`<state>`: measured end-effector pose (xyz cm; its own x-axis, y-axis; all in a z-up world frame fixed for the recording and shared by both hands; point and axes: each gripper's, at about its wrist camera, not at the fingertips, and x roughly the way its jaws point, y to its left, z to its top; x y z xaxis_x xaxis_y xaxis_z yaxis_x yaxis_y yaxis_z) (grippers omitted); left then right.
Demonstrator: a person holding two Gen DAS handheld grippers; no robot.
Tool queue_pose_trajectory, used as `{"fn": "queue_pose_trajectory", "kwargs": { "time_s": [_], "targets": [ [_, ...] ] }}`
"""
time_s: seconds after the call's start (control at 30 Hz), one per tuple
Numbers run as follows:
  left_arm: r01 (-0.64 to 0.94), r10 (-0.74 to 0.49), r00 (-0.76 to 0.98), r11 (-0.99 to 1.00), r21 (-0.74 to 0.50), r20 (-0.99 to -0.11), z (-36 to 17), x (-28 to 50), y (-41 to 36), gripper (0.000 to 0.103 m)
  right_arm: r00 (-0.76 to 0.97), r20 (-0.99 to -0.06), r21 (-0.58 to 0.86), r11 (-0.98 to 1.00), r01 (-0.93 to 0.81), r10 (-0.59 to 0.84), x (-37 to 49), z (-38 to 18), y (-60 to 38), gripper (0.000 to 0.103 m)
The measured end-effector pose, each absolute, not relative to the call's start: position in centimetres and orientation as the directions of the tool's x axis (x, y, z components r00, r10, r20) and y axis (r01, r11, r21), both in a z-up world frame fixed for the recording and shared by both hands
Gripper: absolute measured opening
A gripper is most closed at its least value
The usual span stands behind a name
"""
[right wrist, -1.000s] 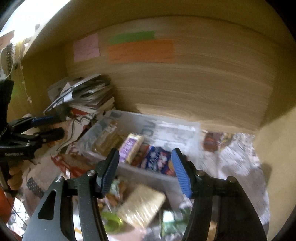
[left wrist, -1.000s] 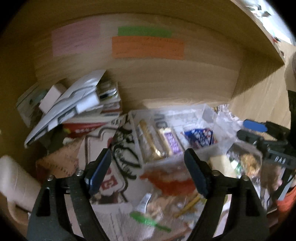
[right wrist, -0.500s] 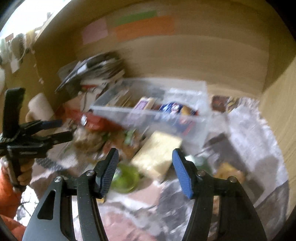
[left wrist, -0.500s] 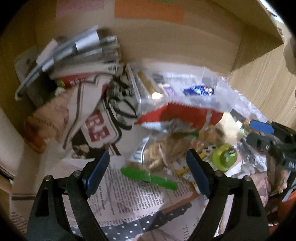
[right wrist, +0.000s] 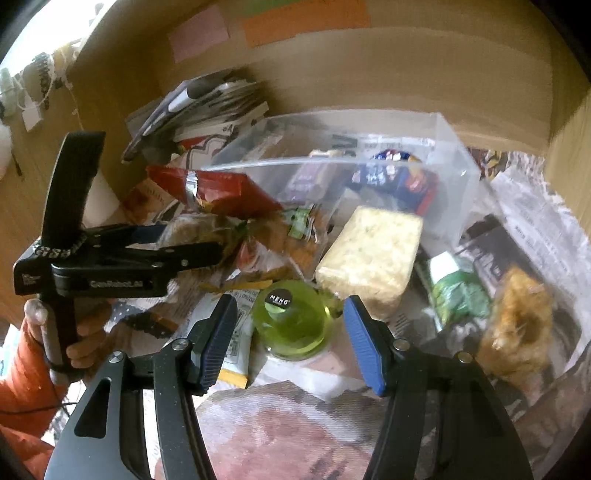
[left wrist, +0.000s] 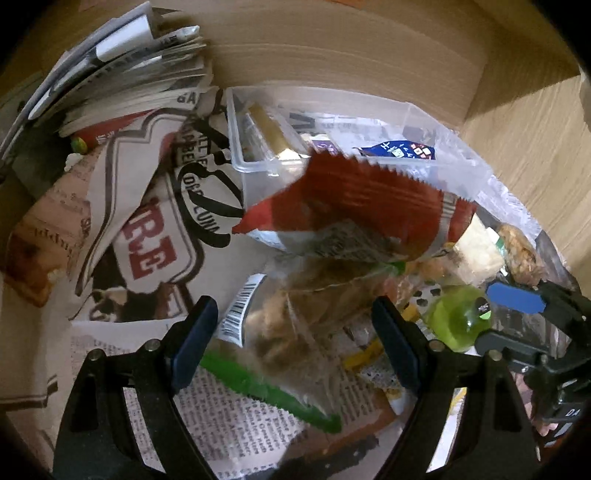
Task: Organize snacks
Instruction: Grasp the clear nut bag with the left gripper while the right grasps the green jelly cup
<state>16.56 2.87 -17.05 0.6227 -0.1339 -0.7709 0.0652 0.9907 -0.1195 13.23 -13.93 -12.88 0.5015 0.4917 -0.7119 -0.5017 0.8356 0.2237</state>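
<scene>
snacks heaped before a clear box on a newspaper-covered surface

newspaper (left wrist: 155,236) sheets cover the surface, which sits in a wooden alcove with a back wall (right wrist: 369,66) carrying a pink note (right wrist: 197,35) and an orange note (right wrist: 306,20). a stack of magazines (left wrist: 122,74) lies in the far left corner. a clear plastic box (left wrist: 251,162) stands toward the back, already holding a gold-wrapped bar (left wrist: 267,129) and a blue packet (left wrist: 399,151).

the loose snacks lie in a heap in front of the box. a red snack bag (left wrist: 354,206) leans against the box's near wall. below it lies a clear bag of brown snacks (left wrist: 288,325) with a barcode label and a green strip along its near edge. the left tongs (left wrist: 295,347) hang over this clear bag, jaws wide apart and holding nothing, with the bag showing between the two pads; whether they touch it cannot be told.

to the right, a green jelly cup (right wrist: 295,317) with a black round label sits just in front of a pale rice cracker block (right wrist: 369,254). the right tongs (right wrist: 291,339) are partly open and empty, with the cup framed in the gap between the blue pads, apart from them. a green-and-white packet (right wrist: 458,288) and a bag of golden fried snacks (right wrist: 517,321) lie further right. a hand (right wrist: 74,332) in an orange sleeve grips the left tongs' handle.
</scene>
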Motion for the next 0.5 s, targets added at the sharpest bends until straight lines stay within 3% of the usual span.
{"fn": "queue_pose_trajectory", "kwargs": {
  "time_s": [0.17, 0.23, 0.27, 0.5],
  "targets": [
    [0.062, -0.128, 0.644, 0.991, -0.115, -0.754, -17.4, 16.0, 2.7, 0.077, 0.467, -0.727, 0.261, 0.832, -0.489, 0.503, 13.7, -14.0, -13.6, 0.051],
    [0.075, -0.126, 0.647, 0.992, -0.102, -0.752, -17.5, 15.4, 2.7, 0.060, 0.460, -0.734, 0.261, 0.833, -0.488, 0.500, 13.9, -14.2, -13.3, 0.051],
    [0.083, -0.132, 0.640, 0.991, -0.103, -0.757, -17.7, 15.2, 2.7, 0.057, 0.462, -0.735, 0.259, 0.835, -0.486, 0.497, 14.0, -14.2, -13.3, 0.050],
    [0.091, -0.130, 0.668, 0.992, -0.093, -0.732, -17.4, 12.6, 2.5, 0.052, 0.473, -0.727, 0.259, 0.837, -0.482, 0.497, 14.1, -14.2, -13.4, 0.046]
  ]
}}
